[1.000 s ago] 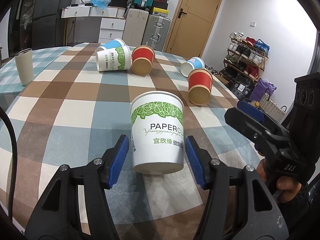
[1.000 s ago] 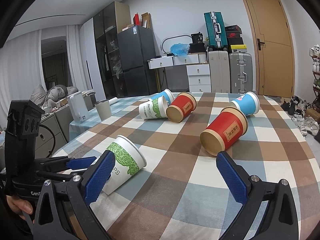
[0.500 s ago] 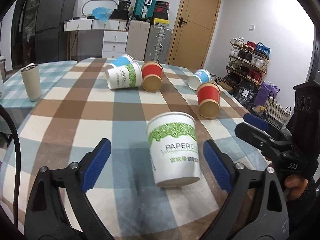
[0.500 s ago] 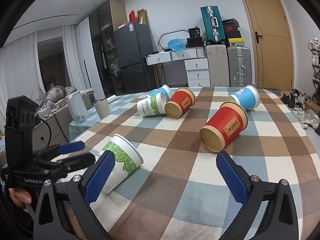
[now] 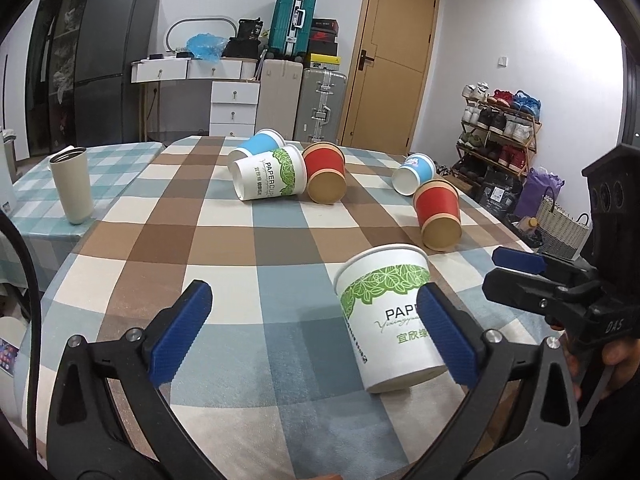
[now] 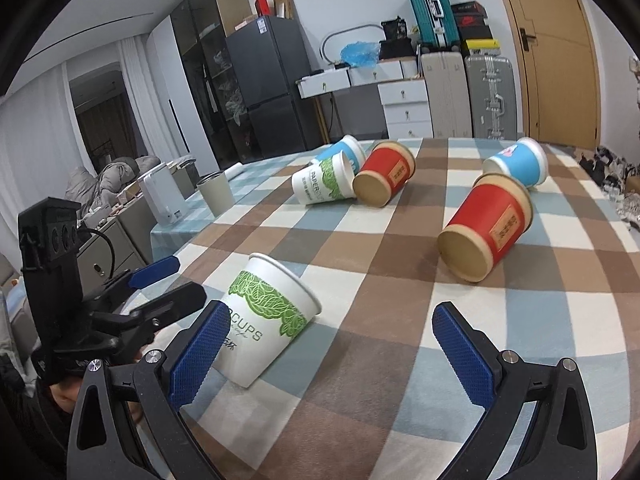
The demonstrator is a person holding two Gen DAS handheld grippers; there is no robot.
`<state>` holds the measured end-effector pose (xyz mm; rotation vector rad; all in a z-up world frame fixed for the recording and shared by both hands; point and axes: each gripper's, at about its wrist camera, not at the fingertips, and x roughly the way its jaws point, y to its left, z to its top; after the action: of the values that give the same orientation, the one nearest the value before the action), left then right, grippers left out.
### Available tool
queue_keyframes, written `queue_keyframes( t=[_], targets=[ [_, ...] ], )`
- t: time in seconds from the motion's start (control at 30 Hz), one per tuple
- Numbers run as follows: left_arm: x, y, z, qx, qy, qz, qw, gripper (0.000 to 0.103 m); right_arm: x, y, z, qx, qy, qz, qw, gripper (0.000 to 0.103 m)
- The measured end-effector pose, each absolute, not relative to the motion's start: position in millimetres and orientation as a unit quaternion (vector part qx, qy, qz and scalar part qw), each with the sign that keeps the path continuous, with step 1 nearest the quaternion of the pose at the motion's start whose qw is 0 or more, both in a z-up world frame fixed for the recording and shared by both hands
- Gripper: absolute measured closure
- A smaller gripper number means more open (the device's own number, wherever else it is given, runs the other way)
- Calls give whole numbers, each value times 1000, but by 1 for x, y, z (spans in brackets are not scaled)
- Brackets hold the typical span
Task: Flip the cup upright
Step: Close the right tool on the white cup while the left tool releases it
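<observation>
Left gripper [image 5: 312,334]: you hold it spread wide, gripping nothing.
Cup [image 5: 390,318]: white paper with a green leaf band, standing mouth-up on the checked tablecloth [image 5: 240,248], partly behind your left gripper's right pad.
Handling: likely light and thin-walled, so pinch mid-wall gently or it may crush.
Right gripper [image 6: 330,350]: spread wide, empty, the cup by its left pad.

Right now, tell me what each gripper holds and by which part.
Nothing is held. The left gripper and right gripper are both open; the near white cup stands upright on the table, ungripped.
</observation>
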<state>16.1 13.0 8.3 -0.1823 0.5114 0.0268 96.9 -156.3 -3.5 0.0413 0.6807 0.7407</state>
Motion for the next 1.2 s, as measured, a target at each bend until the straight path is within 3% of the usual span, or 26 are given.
queue_keyframes(
  t=[0.97,1.2],
  targets=[
    [9,31,-1,-103,245,18,964,1,158,-101,-31,126,514,376,761,4],
    [9,31,-1,-102,242,17,965,1,170,-98,-40,166,540,389,728,16]
  ],
)
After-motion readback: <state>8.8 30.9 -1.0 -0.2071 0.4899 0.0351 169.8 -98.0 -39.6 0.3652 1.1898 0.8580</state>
